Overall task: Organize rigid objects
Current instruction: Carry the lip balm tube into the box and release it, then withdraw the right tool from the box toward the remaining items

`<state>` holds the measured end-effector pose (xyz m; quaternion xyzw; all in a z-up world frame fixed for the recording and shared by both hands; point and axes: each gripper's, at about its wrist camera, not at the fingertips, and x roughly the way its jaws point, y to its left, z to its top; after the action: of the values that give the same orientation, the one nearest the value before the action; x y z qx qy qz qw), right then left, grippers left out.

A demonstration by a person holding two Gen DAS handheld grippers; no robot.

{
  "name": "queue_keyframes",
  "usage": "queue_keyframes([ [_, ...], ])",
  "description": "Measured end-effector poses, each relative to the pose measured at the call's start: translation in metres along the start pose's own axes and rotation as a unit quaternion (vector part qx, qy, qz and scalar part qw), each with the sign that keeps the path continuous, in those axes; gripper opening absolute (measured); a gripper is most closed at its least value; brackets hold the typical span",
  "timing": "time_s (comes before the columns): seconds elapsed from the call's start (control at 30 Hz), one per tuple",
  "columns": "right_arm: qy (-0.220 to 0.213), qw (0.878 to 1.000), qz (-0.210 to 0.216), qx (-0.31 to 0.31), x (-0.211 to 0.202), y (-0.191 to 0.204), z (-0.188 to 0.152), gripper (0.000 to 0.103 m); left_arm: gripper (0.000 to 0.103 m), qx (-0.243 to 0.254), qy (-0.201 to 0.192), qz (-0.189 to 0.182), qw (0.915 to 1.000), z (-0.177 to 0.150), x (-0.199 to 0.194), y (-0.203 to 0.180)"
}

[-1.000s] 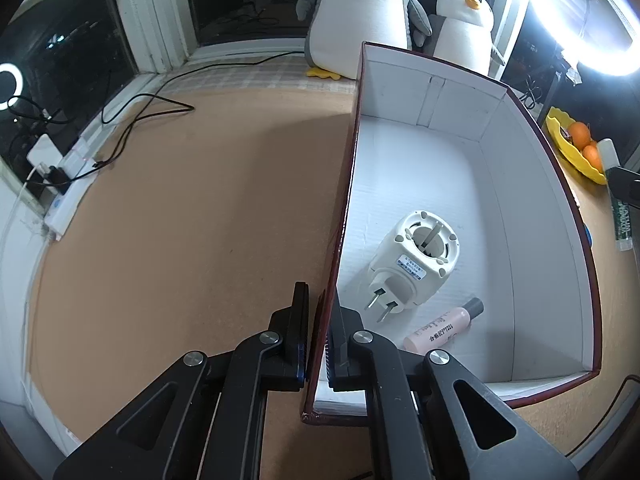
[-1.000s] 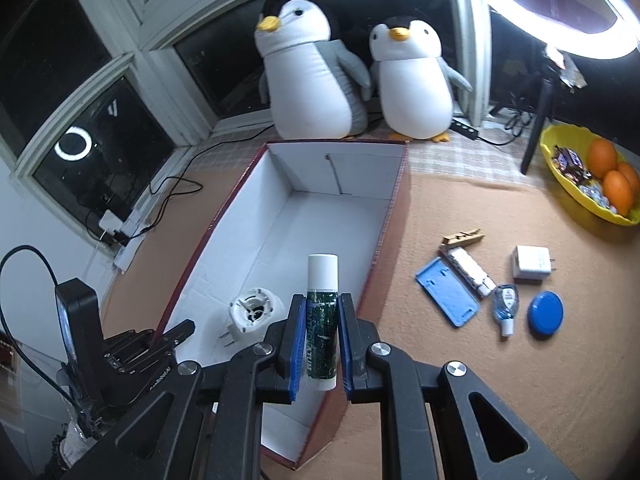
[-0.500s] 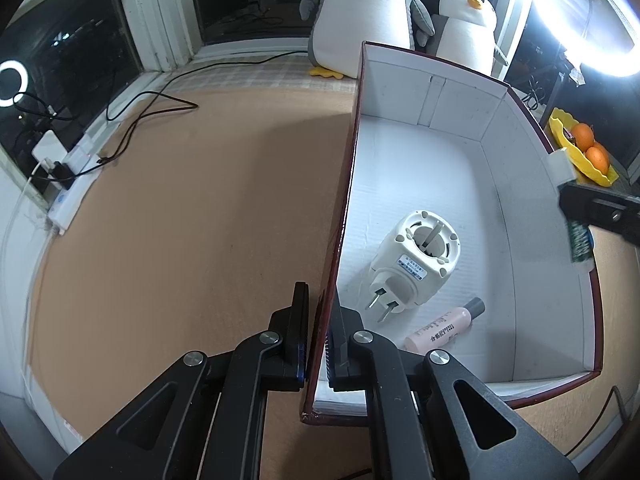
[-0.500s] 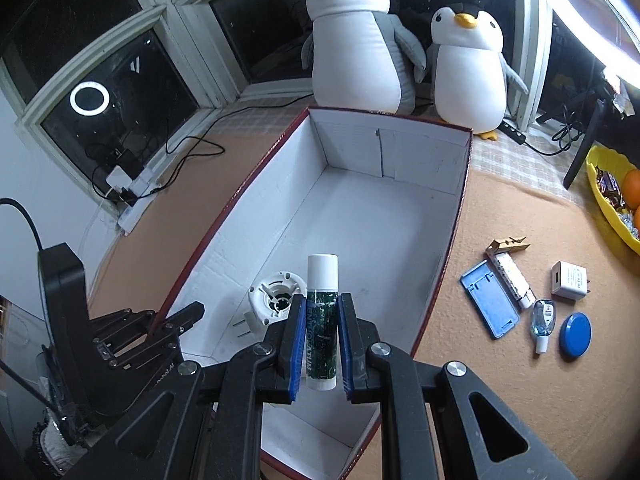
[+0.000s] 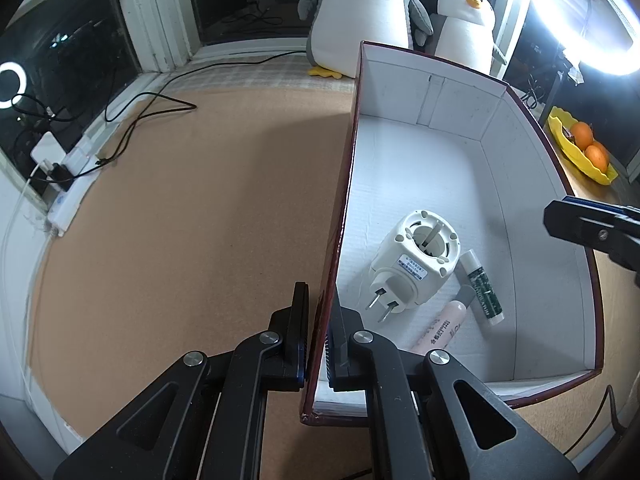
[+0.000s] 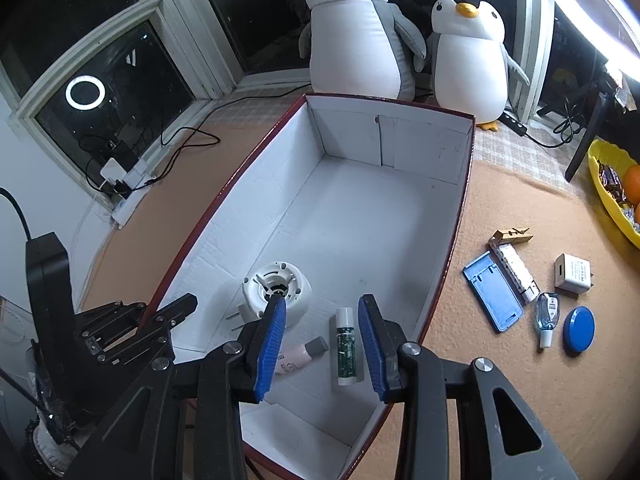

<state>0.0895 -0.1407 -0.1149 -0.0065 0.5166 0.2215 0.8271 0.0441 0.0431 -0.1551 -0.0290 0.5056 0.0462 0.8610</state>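
Gripping: left tongs (image 5: 318,344) pinched narrow on the left wall of the white-lined cardboard box with a dark red rim (image 5: 420,168), one pad outside and one inside.
Right tongs: right tongs (image 6: 322,344) over the near end of the box, blue pads apart and opening; the stick lies on the box floor below, seen between them, touched by neither pad.
Task thing: green-labelled white cylindrical stick (image 6: 346,346) flat on the white floor, near the front right part of the box.
Neighbours in box: cream round plug adapter with two metal prongs (image 5: 416,264) just left of the stick; pale pink tube with a grey cap (image 5: 444,322) lying close beside both, its cap just beside the stick.
Table: tan cork-like table (image 5: 180,240) carrying the box.
Outside the box: blue flat rectangular case (image 6: 494,298), white strip-shaped item (image 6: 516,272), wooden clothespin (image 6: 512,236), white cube charger (image 6: 572,274), small clear bottle with blue liquid (image 6: 547,314) and blue round lid (image 6: 579,328) lie on the table to the right.
Background: two plush penguins (image 6: 360,40) behind the far wall; yellow bowl with oranges (image 5: 580,152) at the right edge.
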Motion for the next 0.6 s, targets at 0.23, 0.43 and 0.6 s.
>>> queue_keyframes([
  [0.23, -0.022, 0.999, -0.004, 0.024, -0.018, -0.013, -0.002, 0.034, 0.006, 0.01, 0.002, -0.001, 0.9999, 0.001, 0.003, -0.002],
  [0.43, -0.035, 0.998, -0.021, 0.054, -0.031, -0.035, -0.005, 0.04, 0.006, 0.018, 0.006, -0.005, 0.9998, 0.002, 0.005, -0.001],
  [0.6, -0.044, 0.996, -0.031, 0.077, -0.04, -0.056, -0.01, 0.041, 0.006, 0.024, 0.008, -0.011, 0.9996, 0.005, 0.006, -0.002],
])
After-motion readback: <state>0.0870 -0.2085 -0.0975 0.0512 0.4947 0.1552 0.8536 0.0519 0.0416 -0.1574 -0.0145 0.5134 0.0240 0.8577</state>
